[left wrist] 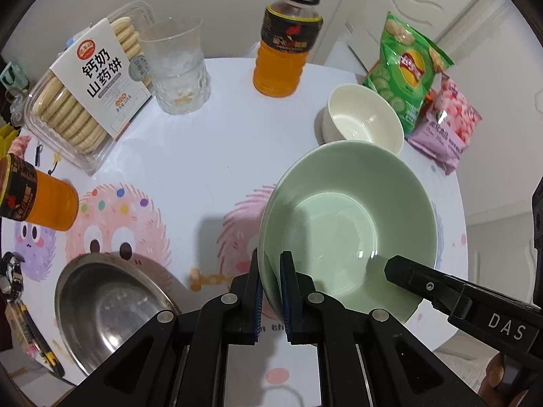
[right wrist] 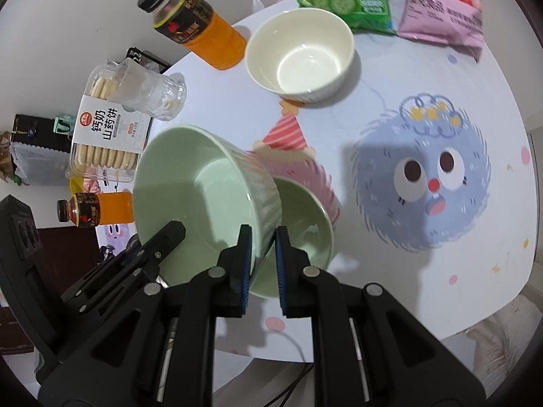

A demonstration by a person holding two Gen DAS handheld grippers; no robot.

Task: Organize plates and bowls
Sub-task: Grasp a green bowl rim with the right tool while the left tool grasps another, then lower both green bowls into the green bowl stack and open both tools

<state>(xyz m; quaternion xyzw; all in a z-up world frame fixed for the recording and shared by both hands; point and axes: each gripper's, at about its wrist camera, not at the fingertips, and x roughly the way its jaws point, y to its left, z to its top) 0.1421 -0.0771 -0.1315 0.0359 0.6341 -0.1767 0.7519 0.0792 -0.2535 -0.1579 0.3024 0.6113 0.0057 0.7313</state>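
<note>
A large pale green bowl (left wrist: 349,227) is tilted and lifted off the table; it also shows in the right wrist view (right wrist: 203,190). My left gripper (left wrist: 271,291) is shut on its left rim. My right gripper (right wrist: 263,257) is shut on its opposite rim; one of its fingers (left wrist: 417,279) reaches into the bowl. Under the lifted bowl a smaller green bowl (right wrist: 305,224) sits on the table. A cream bowl (left wrist: 363,118) stands upright farther back, also in the right wrist view (right wrist: 300,56). A steel bowl (left wrist: 108,308) sits near left.
On the round table (left wrist: 210,156) stand a biscuit box (left wrist: 85,88), a glass cup (left wrist: 176,64), two orange drink bottles (left wrist: 288,40) (left wrist: 37,193), a green crisp bag (left wrist: 407,68) and a pink snack bag (left wrist: 444,122). The table edge (right wrist: 509,271) runs at right.
</note>
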